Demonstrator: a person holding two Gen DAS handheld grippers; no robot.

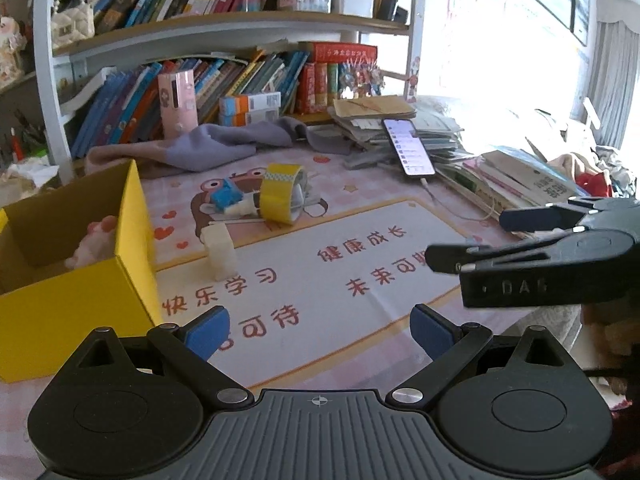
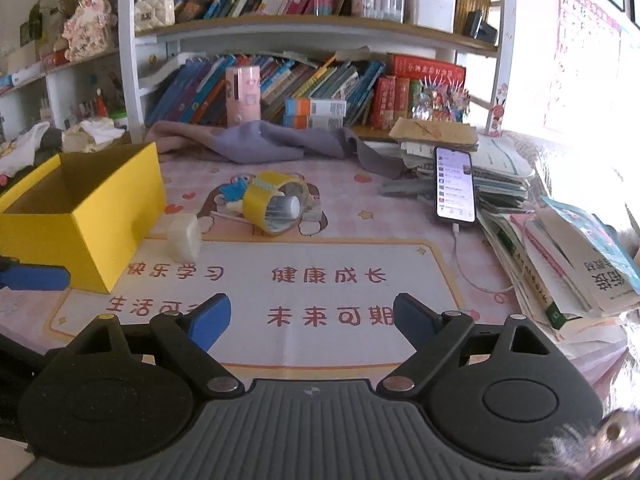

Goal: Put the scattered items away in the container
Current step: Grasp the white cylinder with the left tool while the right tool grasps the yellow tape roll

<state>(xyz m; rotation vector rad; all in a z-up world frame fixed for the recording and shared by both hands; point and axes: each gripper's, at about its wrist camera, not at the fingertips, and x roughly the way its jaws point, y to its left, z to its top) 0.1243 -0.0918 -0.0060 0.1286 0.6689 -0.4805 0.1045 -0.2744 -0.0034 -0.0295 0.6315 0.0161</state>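
An open yellow box (image 1: 76, 292) (image 2: 86, 216) stands at the left of the desk mat, with a pink soft toy (image 1: 96, 244) inside it. A small white block (image 1: 219, 253) (image 2: 185, 237) stands on the mat just right of the box. Farther back lies a yellow tape roll (image 1: 282, 192) (image 2: 272, 202) beside a blue-and-white item (image 1: 226, 197) (image 2: 234, 191). My left gripper (image 1: 320, 334) is open and empty, short of the white block. My right gripper (image 2: 312, 318) is open and empty too; from the left wrist it shows at the right (image 1: 464, 240).
A lit phone (image 1: 408, 146) (image 2: 456, 186) on a cable leans on stacked books (image 2: 568, 256) at the right. A grey-purple cloth (image 1: 208, 148) (image 2: 256, 140) lies at the back before a full bookshelf (image 2: 312, 80). A pink cylinder (image 2: 243, 94) stands there.
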